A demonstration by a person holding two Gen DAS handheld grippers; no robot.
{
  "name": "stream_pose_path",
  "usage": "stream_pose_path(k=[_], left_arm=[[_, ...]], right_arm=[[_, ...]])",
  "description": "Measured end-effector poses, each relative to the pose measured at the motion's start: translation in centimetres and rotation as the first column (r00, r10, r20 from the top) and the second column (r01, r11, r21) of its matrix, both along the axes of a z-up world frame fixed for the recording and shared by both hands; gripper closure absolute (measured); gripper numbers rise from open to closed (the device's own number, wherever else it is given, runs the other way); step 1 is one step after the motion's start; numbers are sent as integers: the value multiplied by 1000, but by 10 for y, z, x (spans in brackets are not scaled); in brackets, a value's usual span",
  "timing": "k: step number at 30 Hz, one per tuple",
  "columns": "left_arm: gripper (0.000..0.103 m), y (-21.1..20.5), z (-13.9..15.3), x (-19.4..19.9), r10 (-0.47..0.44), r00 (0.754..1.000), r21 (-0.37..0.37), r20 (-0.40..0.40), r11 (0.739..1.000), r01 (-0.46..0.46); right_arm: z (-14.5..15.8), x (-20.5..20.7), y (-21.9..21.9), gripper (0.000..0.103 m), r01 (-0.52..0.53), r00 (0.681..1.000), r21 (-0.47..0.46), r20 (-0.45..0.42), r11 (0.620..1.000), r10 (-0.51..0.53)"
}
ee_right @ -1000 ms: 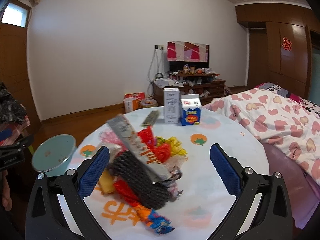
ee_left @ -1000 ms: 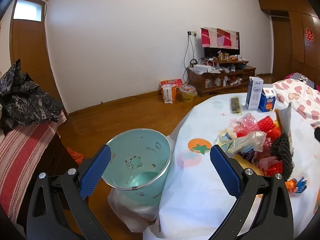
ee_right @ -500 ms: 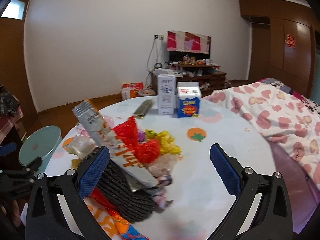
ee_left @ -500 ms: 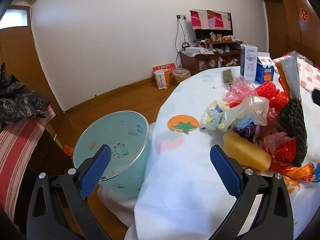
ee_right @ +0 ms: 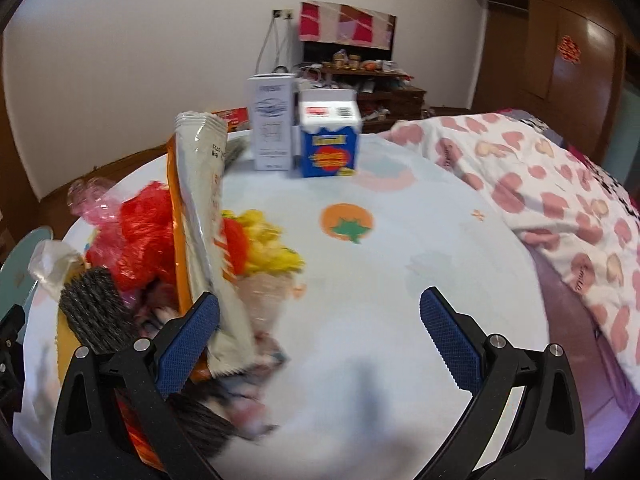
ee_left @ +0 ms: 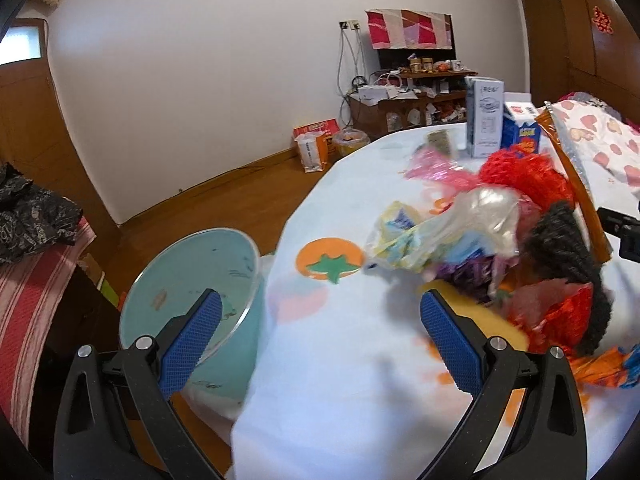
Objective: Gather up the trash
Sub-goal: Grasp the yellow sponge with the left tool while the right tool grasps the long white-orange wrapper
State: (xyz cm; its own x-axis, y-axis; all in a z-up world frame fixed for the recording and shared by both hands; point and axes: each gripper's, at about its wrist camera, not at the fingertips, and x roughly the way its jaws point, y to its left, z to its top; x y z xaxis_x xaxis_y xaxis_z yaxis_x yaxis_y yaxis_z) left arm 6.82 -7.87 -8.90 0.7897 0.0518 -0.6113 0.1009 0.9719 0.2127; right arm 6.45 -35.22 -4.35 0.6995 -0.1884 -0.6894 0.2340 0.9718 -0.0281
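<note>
The left hand-held gripper (ee_left: 320, 334) hangs over the near edge of the bench (ee_left: 360, 380), its blue-padded jaws wide apart and holding nothing. Off its left finger, below the bench edge, stands a light blue trash bin (ee_left: 192, 280), mouth tilted toward the camera. Ahead and to the right of its right finger lies the trash pile (ee_left: 500, 248): a clear plastic bag (ee_left: 460, 220), red crumpled wrappers, a black knitted piece (ee_left: 568, 256) and a yellow block partly hidden behind the finger.

The right hand-held gripper (ee_right: 320, 328) is also spread open and empty, over bare tablecloth. Its left finger sits just in front of a tall silver-and-orange snack bag (ee_right: 200, 208) that leans out of the same pile; whether finger and bag touch cannot be told through the blur. Straight ahead, well apart, stand a white carton (ee_right: 272, 120) and a blue milk carton (ee_right: 329, 136), side by side. To the right of this gripper lies a bed with a heart-print quilt (ee_right: 540, 184).
</note>
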Motion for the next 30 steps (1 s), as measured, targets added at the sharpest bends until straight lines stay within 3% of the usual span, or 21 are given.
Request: stream_pose_path(k=[7,15,19,25,30], left_arm=[[6,-32,1,-4,-43,999,-18,-17,999,43],[6,-60,-25,-3,-71,995,65,-63,995,75],[5,-47,-31,1,-56,995,101,-89,993,65],[6,-16,-21,5,-1,999,178,-39,984,8],[6,-8,-5,3,-3,999,115,-45,993,8]], right_arm=[[7,-35,-19,4,-15,999,19,47,1000,14],[-10,-75,-25,4,-51,995,24,87,998,49],[-21,-79,-39,4,-17,994,79,107,997,8],[-30,-79,-44,4,-8,995,98,103,995,-2],[-31,-78,-42,4,-9,995,89,103,996,0]])
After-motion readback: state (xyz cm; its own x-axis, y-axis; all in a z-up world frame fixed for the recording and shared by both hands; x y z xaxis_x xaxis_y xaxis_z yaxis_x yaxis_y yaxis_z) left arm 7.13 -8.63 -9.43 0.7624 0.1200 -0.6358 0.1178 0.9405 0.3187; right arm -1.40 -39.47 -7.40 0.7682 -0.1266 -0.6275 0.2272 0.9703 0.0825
